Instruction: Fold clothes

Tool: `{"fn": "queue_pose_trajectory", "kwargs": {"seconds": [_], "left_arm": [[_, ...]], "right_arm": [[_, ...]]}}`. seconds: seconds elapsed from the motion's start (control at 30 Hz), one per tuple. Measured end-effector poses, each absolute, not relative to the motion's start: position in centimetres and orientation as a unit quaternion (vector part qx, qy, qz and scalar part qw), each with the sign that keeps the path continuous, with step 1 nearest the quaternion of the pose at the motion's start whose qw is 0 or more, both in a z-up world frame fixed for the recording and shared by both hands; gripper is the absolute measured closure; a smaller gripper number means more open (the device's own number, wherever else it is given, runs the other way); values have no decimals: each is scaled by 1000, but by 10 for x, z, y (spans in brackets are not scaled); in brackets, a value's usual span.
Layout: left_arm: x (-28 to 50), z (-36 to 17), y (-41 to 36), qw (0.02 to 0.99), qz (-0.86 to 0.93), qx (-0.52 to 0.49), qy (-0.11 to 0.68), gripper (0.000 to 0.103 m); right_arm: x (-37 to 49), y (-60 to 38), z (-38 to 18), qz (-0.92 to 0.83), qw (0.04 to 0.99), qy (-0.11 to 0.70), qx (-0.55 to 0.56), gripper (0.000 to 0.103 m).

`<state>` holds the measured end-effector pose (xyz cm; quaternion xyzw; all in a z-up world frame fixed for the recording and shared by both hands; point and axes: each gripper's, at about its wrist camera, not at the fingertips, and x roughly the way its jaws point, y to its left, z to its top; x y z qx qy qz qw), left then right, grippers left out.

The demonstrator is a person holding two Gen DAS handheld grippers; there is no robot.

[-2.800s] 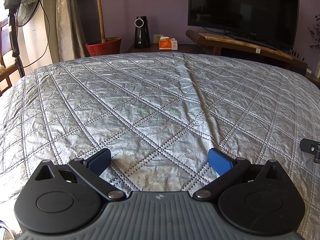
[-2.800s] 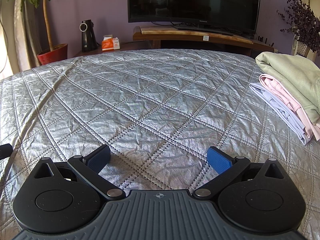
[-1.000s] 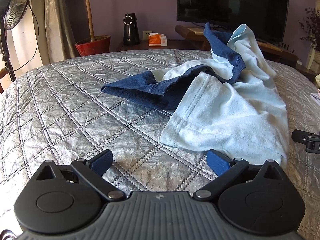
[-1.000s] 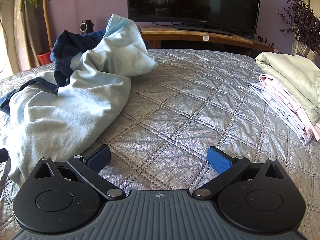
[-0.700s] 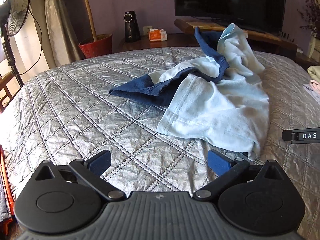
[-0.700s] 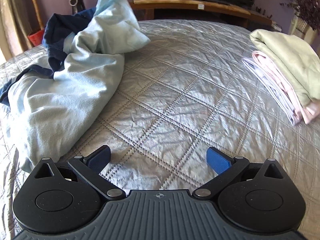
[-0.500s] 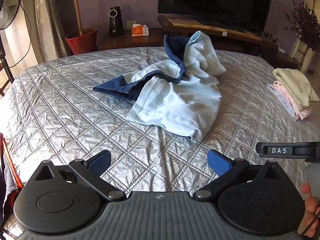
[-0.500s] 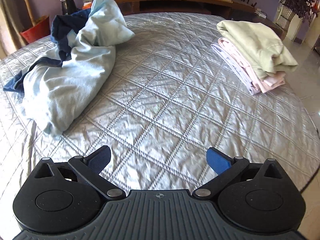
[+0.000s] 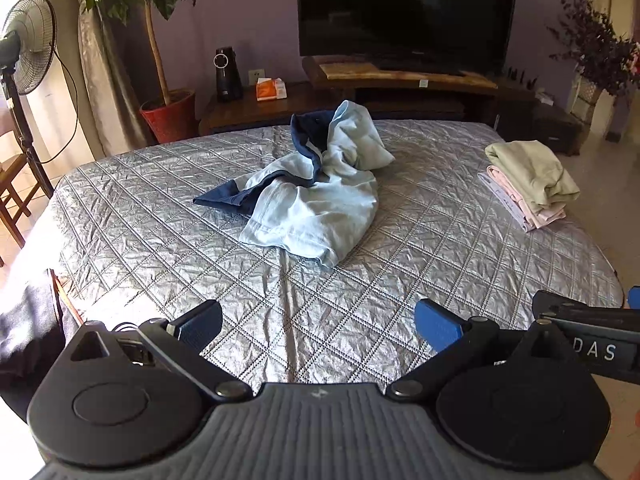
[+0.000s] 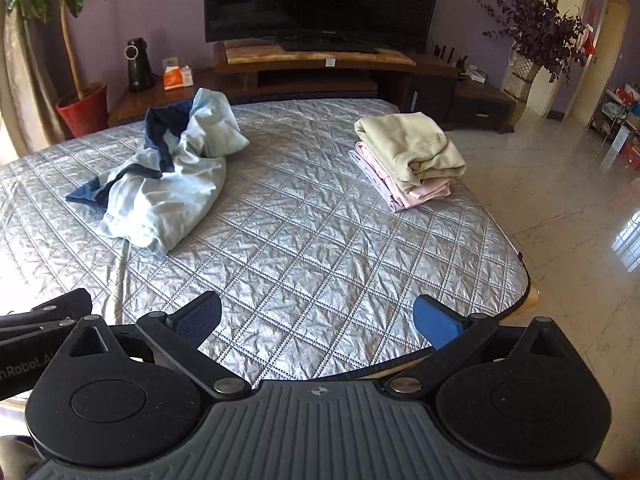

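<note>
A crumpled light-blue and navy garment [image 9: 316, 200] [image 10: 168, 188] lies in a heap on the silver quilted bed [image 9: 240, 280] [image 10: 320, 248], toward its far left. My left gripper [image 9: 318, 326] hangs open above the bed's near edge, well short of the garment, with nothing between its blue pads. My right gripper [image 10: 318, 322] is open too and holds nothing, over the near right part of the bed. A folded stack [image 9: 528, 184] [image 10: 408, 160] of pale green, pink and lilac clothes sits at the bed's right edge.
Beyond the bed stand a TV [image 10: 320, 0] on a wooden bench [image 10: 320, 64], a potted tree [image 9: 168, 112], a black speaker [image 9: 228, 76] and a standing fan [image 9: 24, 52]. Shiny tiled floor [image 10: 568, 208] lies to the right. Dark cloth [image 9: 28, 332] hangs by the bed's left corner.
Both grippers have drawn back and risen from the bed, so the garment and the folded stack look smaller and farther away. The garment appeared on the bed between the oldest frames and one second ago.
</note>
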<state>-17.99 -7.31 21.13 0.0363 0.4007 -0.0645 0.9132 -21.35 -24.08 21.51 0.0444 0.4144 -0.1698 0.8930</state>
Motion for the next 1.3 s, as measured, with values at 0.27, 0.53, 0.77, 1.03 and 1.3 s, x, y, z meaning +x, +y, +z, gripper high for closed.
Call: {"fn": "queue_pose_trajectory", "kwargs": {"seconds": [0.27,0.53,0.77,1.03,1.3], "left_arm": [[-201,229,-62,910,-46,20,411,1],[-210,236,-53,907,-40,14,419,1],[-212,238,-46,903,-41,-1,429,1],[-215,245,-47,905,-44,-2,422,1],[-219,248,-51,906,-49,2,420,1]], "right_arm": [[-234,-227,243,-170,903,394,30,0],[-248,-214,258,-166,912,375,14,0],[-254,-205,269,-163,918,362,1,0],[-263,-200,282,-159,928,336,-1,0],[-265,-199,285,-156,931,330,1,0]]}}
